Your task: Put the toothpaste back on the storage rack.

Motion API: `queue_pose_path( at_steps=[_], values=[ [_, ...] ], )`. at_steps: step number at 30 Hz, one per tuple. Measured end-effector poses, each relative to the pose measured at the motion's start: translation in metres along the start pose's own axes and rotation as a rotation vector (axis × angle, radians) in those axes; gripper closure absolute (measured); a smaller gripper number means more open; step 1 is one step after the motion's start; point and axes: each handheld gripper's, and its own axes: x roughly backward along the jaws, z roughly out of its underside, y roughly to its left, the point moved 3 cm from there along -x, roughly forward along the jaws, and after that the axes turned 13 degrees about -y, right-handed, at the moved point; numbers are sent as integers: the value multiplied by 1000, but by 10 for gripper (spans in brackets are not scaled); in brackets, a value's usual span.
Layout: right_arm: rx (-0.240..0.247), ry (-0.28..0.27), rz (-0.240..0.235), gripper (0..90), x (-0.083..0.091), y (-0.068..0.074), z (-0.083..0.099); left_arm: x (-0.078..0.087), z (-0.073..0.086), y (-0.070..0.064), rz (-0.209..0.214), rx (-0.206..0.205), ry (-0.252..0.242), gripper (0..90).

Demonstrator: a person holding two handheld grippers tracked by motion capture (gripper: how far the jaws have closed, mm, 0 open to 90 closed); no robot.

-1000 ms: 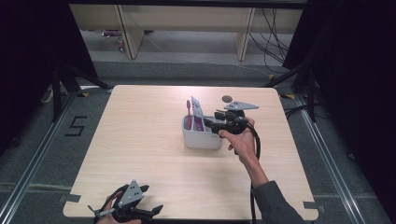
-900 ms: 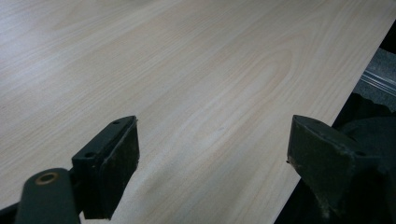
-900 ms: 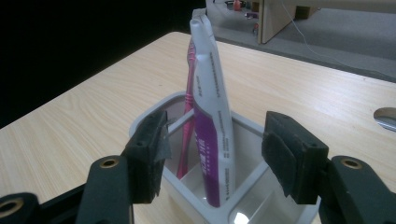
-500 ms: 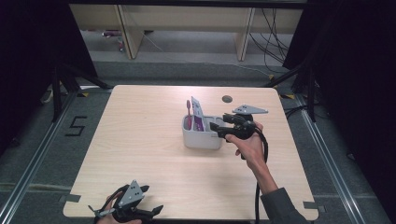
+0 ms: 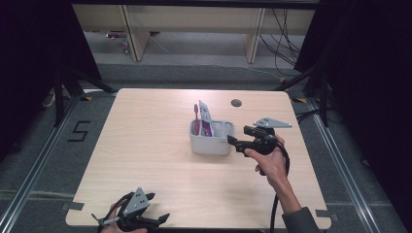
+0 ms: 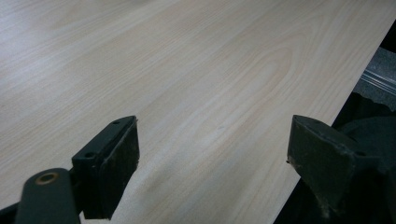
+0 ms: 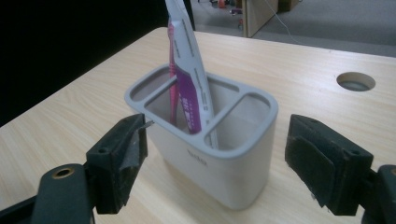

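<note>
Holder (image 7: 219,154) contains toothpaste tube (image 7: 189,79), toothbrush (image 7: 173,84) — both grippers gape wide, empty.

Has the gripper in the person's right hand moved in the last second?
Yes. The right gripper has drawn back from above the holder toward the table's right side and near edge; its open jaws now face the holder's end.

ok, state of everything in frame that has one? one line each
holder: upright on the table, untouched, between the open jaws but apart from both.
toothpaste tube: standing tilted in the holder's middle compartment.
toothbrush: standing in the holder beside the tube.
right gripper: open, empty, just short of the holder.
left gripper: open, empty, low over the table's near edge.
</note>
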Motion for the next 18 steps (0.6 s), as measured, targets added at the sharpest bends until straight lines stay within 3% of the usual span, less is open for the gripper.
queue_pose_path(
  at_steps=[1, 2, 3, 4, 7, 11, 13, 15, 16, 18],
  values=[
    [18, 2, -6, 218, 3, -2, 1, 0, 0, 0, 4, -1, 2, 163],
    [-9, 7, 4, 217, 7, -2, 3, 0, 0, 0, 0, -3, -1, 163],
    [16, 0, 13, 216, 9, -5, 3, 0, 0, 0, 0, -1, -2, 163],
    [-27, 6, 5, 216, 11, -3, 5, 0, 0, 0, 0, -2, -1, 163],
    [-4, 4, 14, 213, 17, -8, 9, 0, 0, 1, 0, -6, 6, 163],
    [-32, 6, 6, 213, 24, -8, 13, 0, 0, 1, 4, 0, 0, 163],
    [-32, 18, 4, 213, 27, -8, 14, -1, 0, 0, 1, 12, -15, 163],
    [-30, 16, 5, 213, 29, -8, 16, 1, 0, 1, 0, -13, 7, 163],
    [-3, 8, 7, 213, 31, -8, 17, 0, -1, 0, 3, -2, -2, 163],
    [-22, 32, -3, 211, 33, -6, 21, -1, -1, -1, 6, 3, -15, 163]
  ],
)
